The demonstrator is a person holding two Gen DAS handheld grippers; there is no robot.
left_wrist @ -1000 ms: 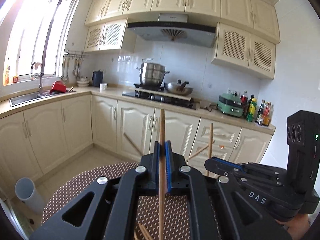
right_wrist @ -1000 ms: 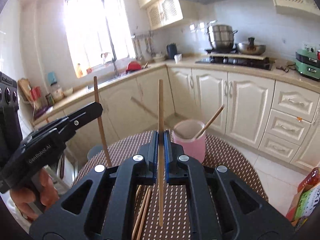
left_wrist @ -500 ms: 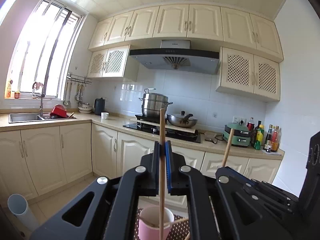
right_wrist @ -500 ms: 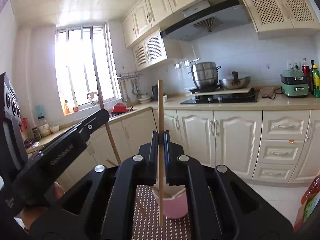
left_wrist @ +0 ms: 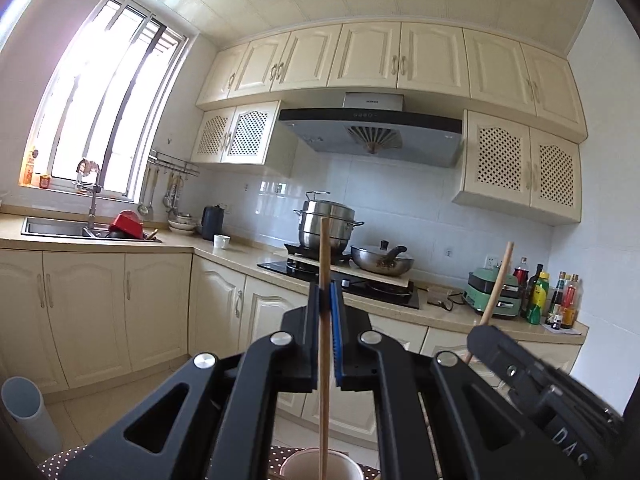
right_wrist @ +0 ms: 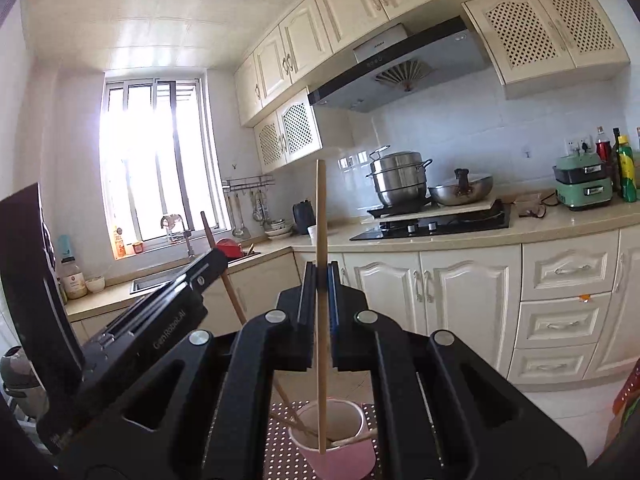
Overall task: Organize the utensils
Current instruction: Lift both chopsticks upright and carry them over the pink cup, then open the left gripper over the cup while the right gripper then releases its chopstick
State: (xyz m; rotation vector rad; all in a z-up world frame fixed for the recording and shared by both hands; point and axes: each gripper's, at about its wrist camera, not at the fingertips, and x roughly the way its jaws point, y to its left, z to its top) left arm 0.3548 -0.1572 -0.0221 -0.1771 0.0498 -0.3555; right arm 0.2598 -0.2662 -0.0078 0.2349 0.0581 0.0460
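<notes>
My left gripper (left_wrist: 326,294) is shut on an upright wooden chopstick (left_wrist: 324,248). The stick's lower end hangs over the mouth of the pink cup (left_wrist: 344,465) at the bottom edge. My right gripper (right_wrist: 320,276) is shut on a second upright chopstick (right_wrist: 321,208), whose lower end overlaps the near rim of the pink cup (right_wrist: 352,456); I cannot tell if it is inside. Several chopsticks lean inside that cup. Each view shows the other gripper beside it: the right one (left_wrist: 486,334) and the left one (right_wrist: 216,258), each with its stick poking up.
The cup stands on a brown dotted mat (right_wrist: 280,440). Behind are cream cabinets, a hob (right_wrist: 432,224) with a steel pot (right_wrist: 396,178) and a wok, a sink (left_wrist: 56,227) under the window, and bottles (left_wrist: 560,296) at the right. A grey tube (left_wrist: 22,408) stands on the floor.
Both views have swung up from the table to the kitchen wall. The cup has come close under both grippers. Each gripper still holds its chopstick upright.
</notes>
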